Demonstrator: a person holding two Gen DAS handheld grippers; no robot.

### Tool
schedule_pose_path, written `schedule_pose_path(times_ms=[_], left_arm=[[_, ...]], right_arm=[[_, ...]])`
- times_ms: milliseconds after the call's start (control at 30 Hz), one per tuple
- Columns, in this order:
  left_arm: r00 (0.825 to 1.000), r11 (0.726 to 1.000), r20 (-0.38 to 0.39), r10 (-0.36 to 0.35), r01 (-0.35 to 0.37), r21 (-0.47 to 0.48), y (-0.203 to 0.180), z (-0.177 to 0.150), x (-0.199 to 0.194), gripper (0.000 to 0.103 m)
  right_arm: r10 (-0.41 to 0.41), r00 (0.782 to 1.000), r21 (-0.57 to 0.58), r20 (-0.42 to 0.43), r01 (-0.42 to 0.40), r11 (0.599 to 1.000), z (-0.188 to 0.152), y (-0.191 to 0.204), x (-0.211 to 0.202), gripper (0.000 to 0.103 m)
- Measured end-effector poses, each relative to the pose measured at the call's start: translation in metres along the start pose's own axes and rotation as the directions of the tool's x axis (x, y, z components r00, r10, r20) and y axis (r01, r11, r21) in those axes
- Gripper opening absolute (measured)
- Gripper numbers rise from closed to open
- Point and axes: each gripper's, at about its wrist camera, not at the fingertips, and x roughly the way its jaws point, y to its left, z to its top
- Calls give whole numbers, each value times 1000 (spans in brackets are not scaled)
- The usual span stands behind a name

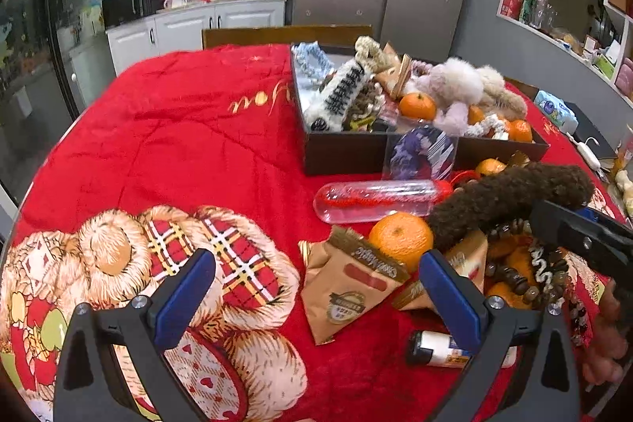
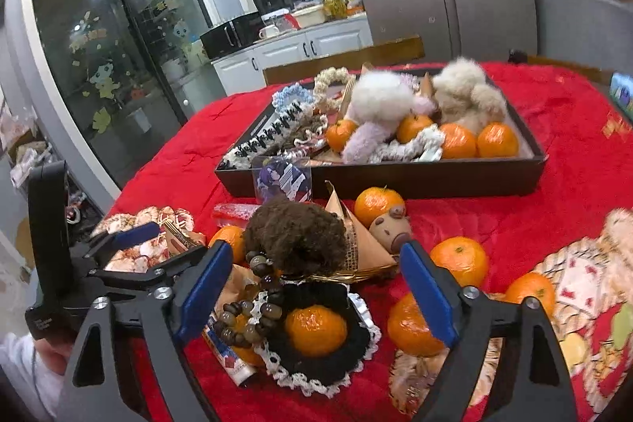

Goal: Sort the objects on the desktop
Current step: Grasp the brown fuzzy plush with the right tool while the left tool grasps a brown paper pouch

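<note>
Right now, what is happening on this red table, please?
A person is sorting loose things into a dark tray, holding tongs in each hand. The right tongs are open above a tangerine lying in a black scrunchie, beside a brown fuzzy hair clip. The left tongs are open and empty over the red cloth, near a paper packet.

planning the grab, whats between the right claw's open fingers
In the right wrist view, the right claw stands open around a tangerine sitting in a black lace-edged scrunchie, with a brown bead bracelet beside it.
</note>
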Motion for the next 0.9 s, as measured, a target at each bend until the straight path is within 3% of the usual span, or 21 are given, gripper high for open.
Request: schedule_pose_path(times_ms=[233, 533, 733, 833, 900], left_arm=[[997, 1000, -74, -14, 12, -21, 8, -2, 15, 103], [996, 1000, -88, 24, -24, 12, -1, -2, 17, 103], [997, 1000, -81, 10, -9, 7, -1, -2, 17, 102], [998, 1000, -64, -5, 6, 22, -4, -3, 14, 87], [998, 999, -56, -1, 3, 41, -8, -4, 11, 72]], right_arm=[[49, 999, 54, 9, -50, 997, 6, -8, 8, 73], [39, 998, 39, 47, -40, 998, 3, -3, 8, 69], [7, 994, 13, 105, -8, 1000, -1, 1, -1, 49], [14, 993, 22, 119, -17, 1000, -2, -2, -3, 44], [18, 992, 25, 127, -21, 999, -1, -2, -5, 41]])
